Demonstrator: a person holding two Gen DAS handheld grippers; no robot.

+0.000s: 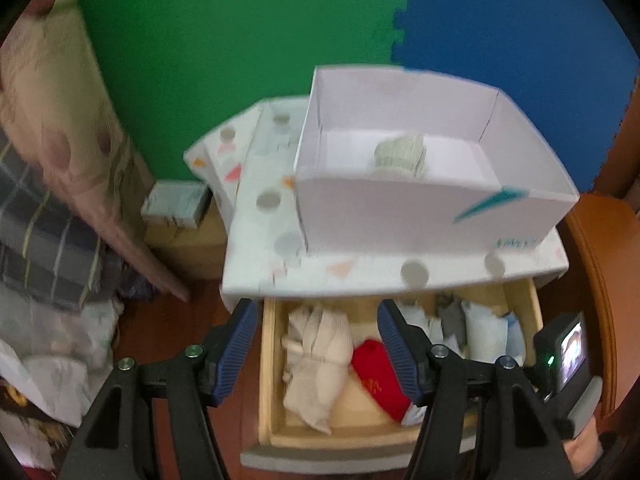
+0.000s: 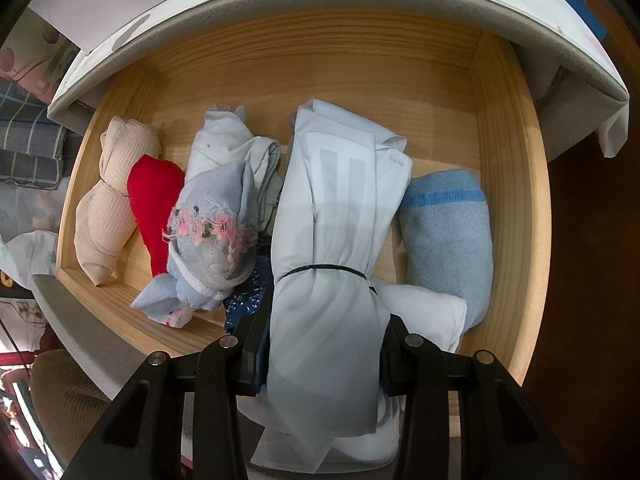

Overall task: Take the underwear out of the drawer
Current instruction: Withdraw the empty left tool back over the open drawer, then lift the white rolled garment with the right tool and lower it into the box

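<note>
Nearest me, the right hand-held gripper (image 2: 322, 344) pointed steeply down into the open wooden drawer (image 2: 504, 184), its jaws pinching the near end of a pale blue rolled underwear bundle (image 2: 340, 208). A thin black band (image 2: 320, 269) cinched that roll just beyond the pads. Its long axis ran straight away from the gripper toward the drawer's back wall, the far end pointing there.

Beside it on the right lay a light blue folded piece with a darker blue stripe (image 2: 446, 236), and a white piece (image 2: 420, 312) sat near the grip. To the left were a grey-blue garment with pink fringe (image 2: 212, 232), then a red roll (image 2: 154, 200), then a beige ribbed roll (image 2: 112, 208) by the left wall.

The left hand-held gripper (image 1: 316, 344) hung over the drawer's left half with its jaws spread and nothing between them.

Farther off, on the patterned cabinet top (image 1: 340, 272), stood an open white box (image 1: 400, 216) with a pale knitted roll (image 1: 400, 152) inside. Behind it hung green (image 1: 220, 60) and blue foam mats (image 1: 512, 32).
</note>
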